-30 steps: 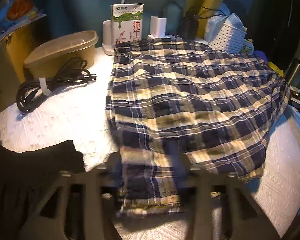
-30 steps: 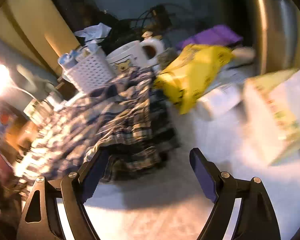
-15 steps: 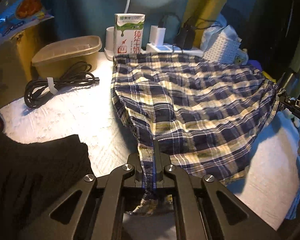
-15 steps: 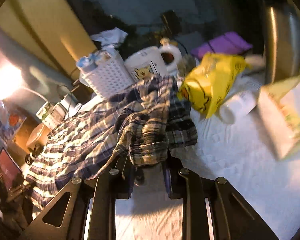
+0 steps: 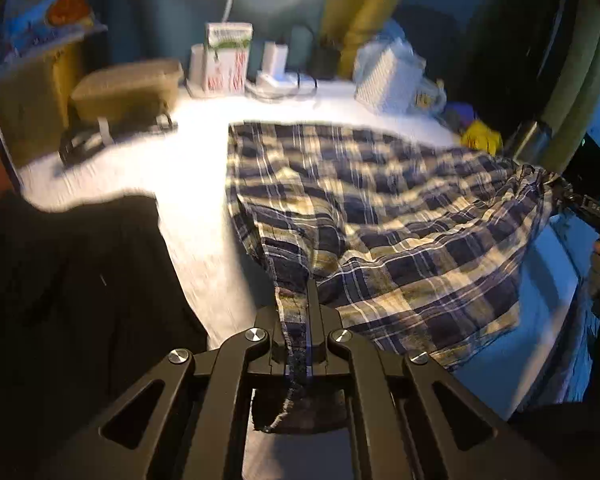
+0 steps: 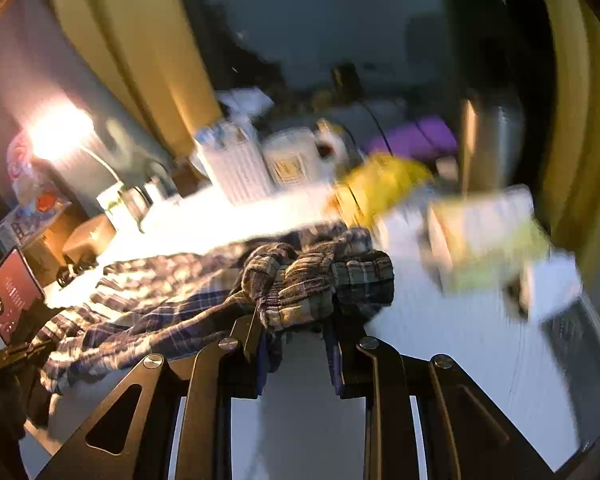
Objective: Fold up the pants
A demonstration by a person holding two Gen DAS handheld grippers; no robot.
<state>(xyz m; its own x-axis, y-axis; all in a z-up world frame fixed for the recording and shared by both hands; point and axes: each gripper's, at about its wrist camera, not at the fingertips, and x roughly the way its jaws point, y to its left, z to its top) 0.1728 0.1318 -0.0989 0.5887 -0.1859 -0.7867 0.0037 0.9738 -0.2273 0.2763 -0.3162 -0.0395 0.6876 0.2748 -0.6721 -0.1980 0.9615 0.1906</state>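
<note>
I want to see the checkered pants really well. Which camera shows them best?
The left wrist view. There the plaid pants spread wide across the white table, one edge pinched in the left tongs. The right wrist view shows only a blurry, bunched-up end of them, gripped in the right tongs.

Left wrist cam: sits just behind left tool point(image 5: 300, 312), low over desk point(image 5: 188, 184), faces far wall. Right wrist cam: close behind right tool point(image 6: 296, 344), faces across desk toward lamp side. Both views share plaid pants point(image 5: 380, 208) point(image 6: 172, 292) and white basket point(image 5: 384, 76) point(image 6: 236, 164).
</note>
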